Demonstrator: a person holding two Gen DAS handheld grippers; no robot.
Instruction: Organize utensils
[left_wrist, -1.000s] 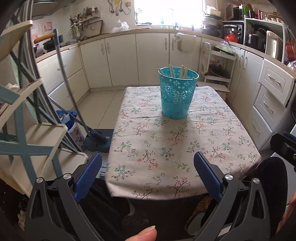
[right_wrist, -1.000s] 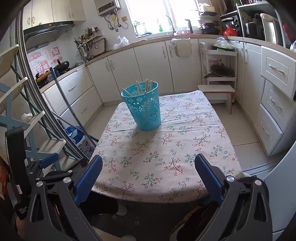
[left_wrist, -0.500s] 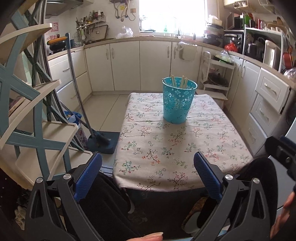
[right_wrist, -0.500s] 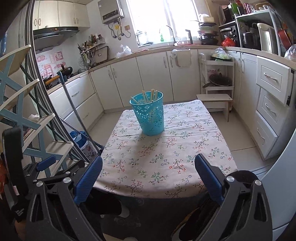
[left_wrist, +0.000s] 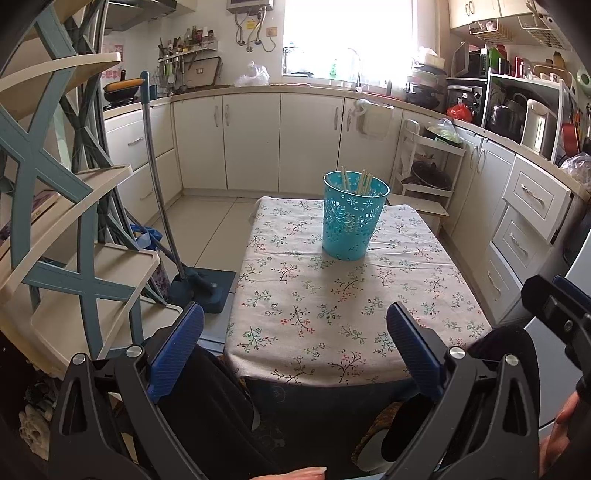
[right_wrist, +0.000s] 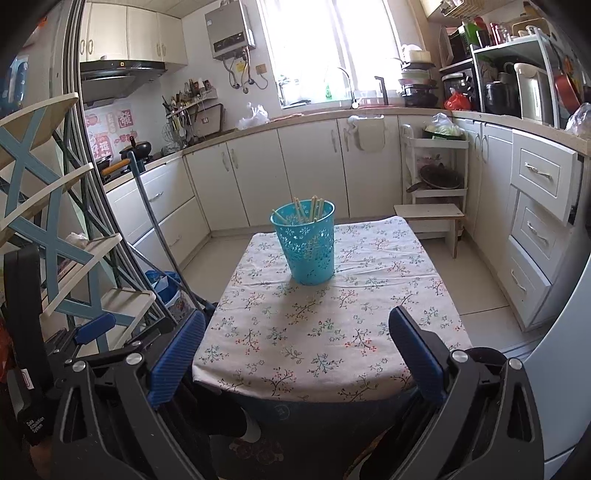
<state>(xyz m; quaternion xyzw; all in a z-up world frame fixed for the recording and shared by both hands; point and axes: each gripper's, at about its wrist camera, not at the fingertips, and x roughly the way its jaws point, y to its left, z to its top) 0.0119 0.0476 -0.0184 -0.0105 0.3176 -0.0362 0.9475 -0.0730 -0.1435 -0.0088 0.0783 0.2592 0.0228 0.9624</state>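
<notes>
Left tongs (left_wrist: 294, 334) spread wide, nothing between the ribbed blue pads (left_wrist: 176, 345). Same for right tongs (right_wrist: 297, 341): wide, empty. Both back off the near edge of the desk (left_wrist: 343, 314), floral cloth draped over. Teal perforated plastic bucket (left_wrist: 354, 216) upright toward the far end, pale sticks (left_wrist: 364, 182) poking out, chopsticks maybe, lower ends hidden inside. Mop (left_wrist: 162, 192) leaning left of desk.
</notes>
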